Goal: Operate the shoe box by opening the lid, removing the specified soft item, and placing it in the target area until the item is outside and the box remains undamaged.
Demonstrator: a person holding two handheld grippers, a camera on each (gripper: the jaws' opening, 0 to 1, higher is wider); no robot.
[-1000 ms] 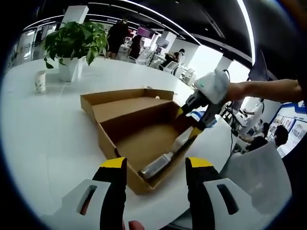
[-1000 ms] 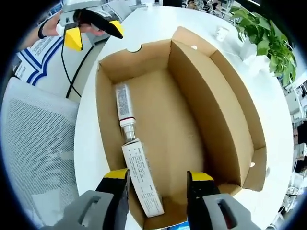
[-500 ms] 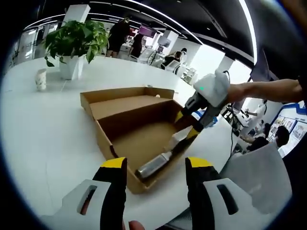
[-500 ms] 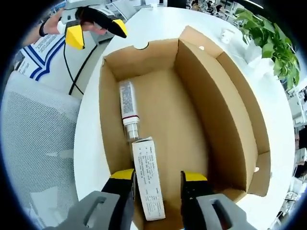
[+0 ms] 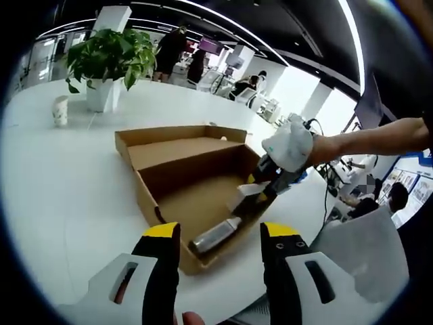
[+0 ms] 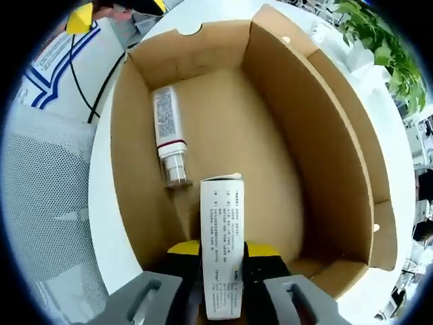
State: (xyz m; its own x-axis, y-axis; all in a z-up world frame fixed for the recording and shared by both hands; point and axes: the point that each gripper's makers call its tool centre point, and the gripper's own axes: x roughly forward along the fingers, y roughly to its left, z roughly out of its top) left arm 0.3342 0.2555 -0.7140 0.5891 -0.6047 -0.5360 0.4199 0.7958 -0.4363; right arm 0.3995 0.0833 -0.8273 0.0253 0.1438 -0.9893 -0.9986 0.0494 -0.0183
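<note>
R gripper [image 6: 222, 252], low centre of the right gripper view, has its jaws closed in on the small white carton [image 6: 222, 250] w/ printed text; they press its two long sides near the lower end. Carton's long axis runs straight up the frame from the jaws, i.e. along the gripper's own line, top end free and tilted up over the shoe box [image 6: 325, 135] floor. So the coming move, as I judge it, is a pull back/up along that axis, clear of the box wall at bottom of frame.

A tube [image 6: 166, 135] w/ clear cap lies on the box floor, upper left of the carton, near the left wall, its cap end close to the carton's top end, not clearly touching.

In the left gripper view the R gripper [image 5: 265, 186] sits right of centre, reaching into the box [image 5: 183, 169], carton [image 5: 245, 194] in its tip, tube [image 5: 215, 236] below it toward the near corner. Lid is folded open at the back.

L gripper [image 5: 218, 233] at bottom of frame: jaws wide apart, holding nothing, outside the box's near corner. R is the one on the item.
</note>
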